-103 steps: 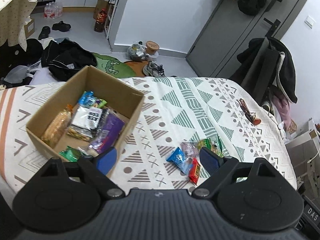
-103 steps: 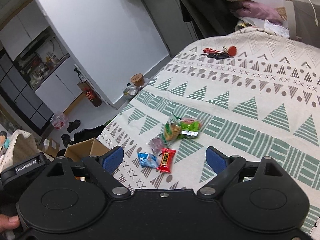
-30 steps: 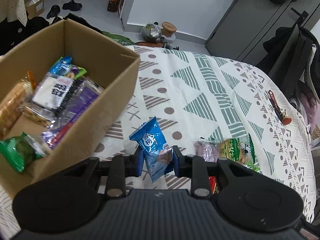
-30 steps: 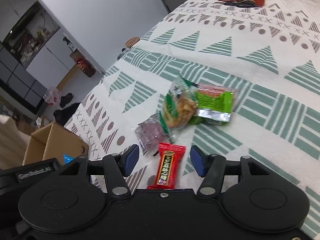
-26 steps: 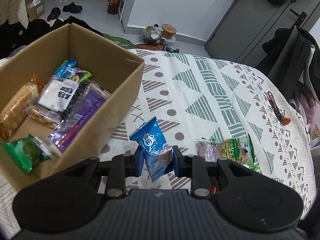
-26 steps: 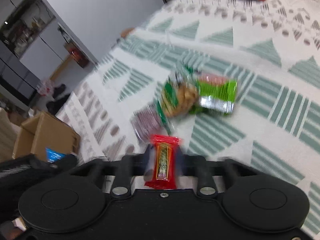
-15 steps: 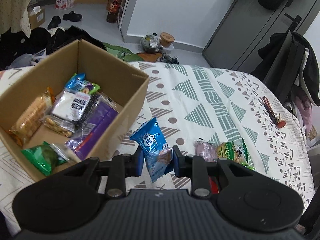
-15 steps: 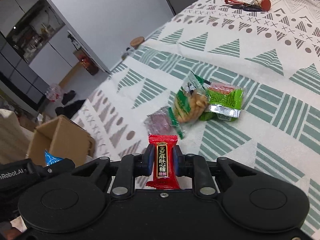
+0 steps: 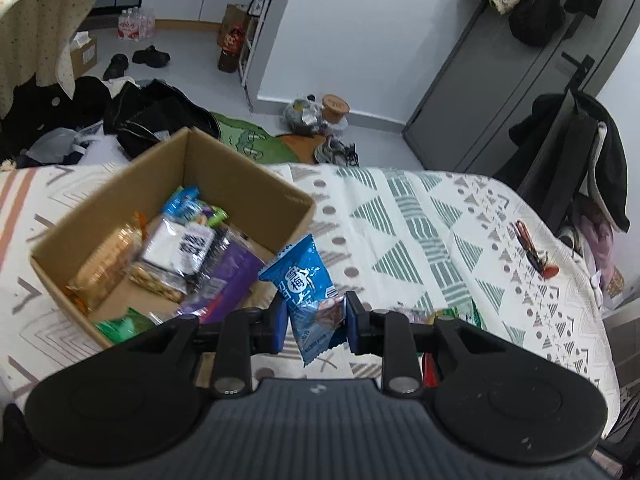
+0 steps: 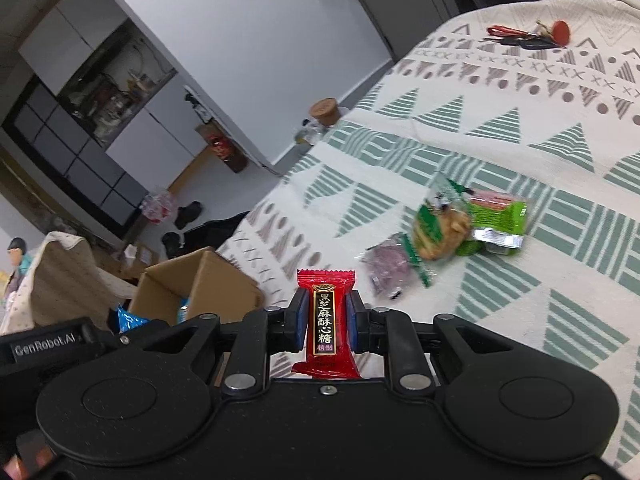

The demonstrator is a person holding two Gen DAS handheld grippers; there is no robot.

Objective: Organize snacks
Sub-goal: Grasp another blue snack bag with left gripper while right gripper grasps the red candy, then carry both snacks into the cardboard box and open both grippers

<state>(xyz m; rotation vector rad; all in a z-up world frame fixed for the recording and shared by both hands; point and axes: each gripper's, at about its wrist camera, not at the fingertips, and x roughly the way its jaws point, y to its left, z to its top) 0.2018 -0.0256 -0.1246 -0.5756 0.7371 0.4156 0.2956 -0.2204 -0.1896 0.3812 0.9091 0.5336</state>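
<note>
Left wrist progress: cardboard box (image 9: 256, 184) on the bed (image 9: 420, 216) already holds several snacks.
Left hand-held gripper (image 9: 314, 322): pinching a blue candy packet (image 9: 306, 292), lifted beside the box's near corner.
Right wrist progress: purple packet (image 10: 386, 266), biscuit packet (image 10: 440, 226) and green packet (image 10: 496, 216) remain on the bed.
Right hand-held gripper (image 10: 324, 320): pressed on an upright red sesame candy (image 10: 325, 320).

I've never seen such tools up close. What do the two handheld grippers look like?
Both the left gripper and right gripper are matte black plastic, with two round discs, silver screws and linkage arms. The fingers carry blue pads. White "GenRobot.AI" lettering marks a body.
</note>
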